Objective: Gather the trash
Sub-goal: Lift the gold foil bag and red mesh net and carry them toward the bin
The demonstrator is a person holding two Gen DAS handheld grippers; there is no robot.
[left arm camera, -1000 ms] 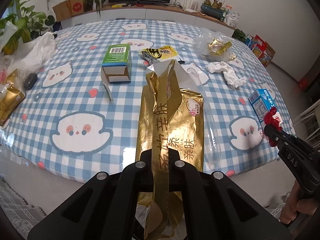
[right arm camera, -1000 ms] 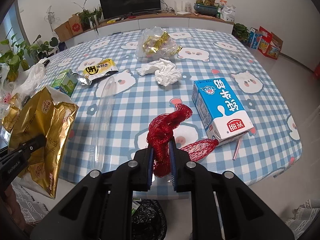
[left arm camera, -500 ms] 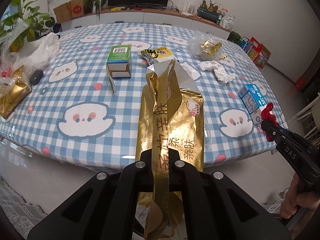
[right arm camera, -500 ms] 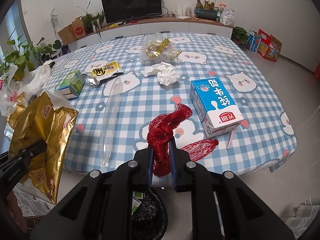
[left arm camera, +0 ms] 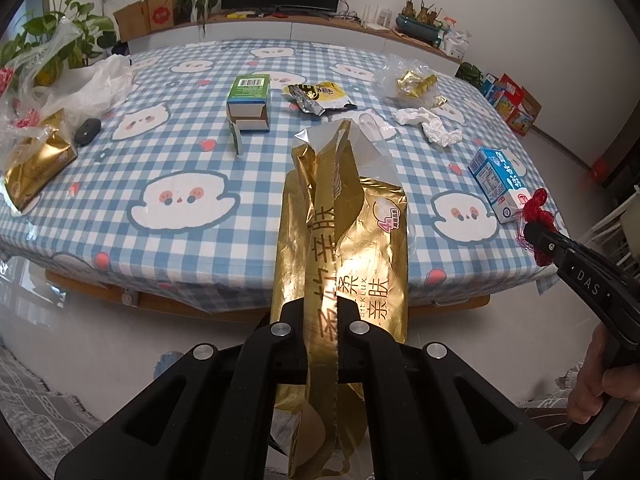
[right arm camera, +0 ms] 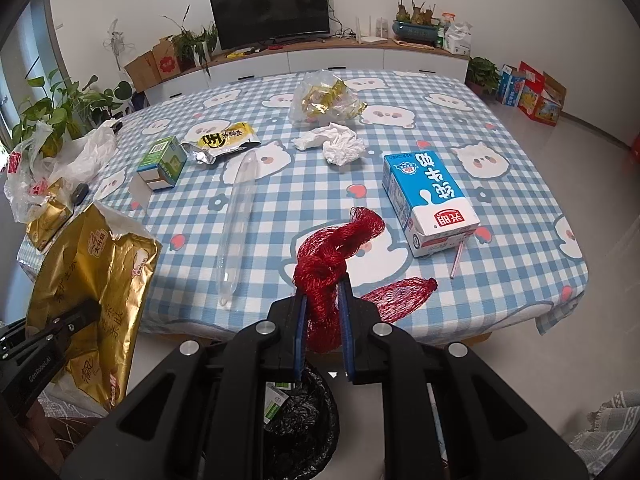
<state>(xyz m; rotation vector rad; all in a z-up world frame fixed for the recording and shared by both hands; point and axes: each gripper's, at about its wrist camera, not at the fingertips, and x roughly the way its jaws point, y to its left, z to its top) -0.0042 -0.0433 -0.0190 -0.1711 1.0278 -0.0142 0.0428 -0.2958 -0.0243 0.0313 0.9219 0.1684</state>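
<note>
Gold wrapper (left arm camera: 344,248) clamped in left tool (left arm camera: 322,320), btm cut off, right tool (right arm camera: 323,312) pinching red net (right arm camera: 332,264).

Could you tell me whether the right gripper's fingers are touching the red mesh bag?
Touching. The right wrist view shows the right gripper shut on the red mesh bag, blue-padded fingers pressing the bunched netting from both sides.
</note>
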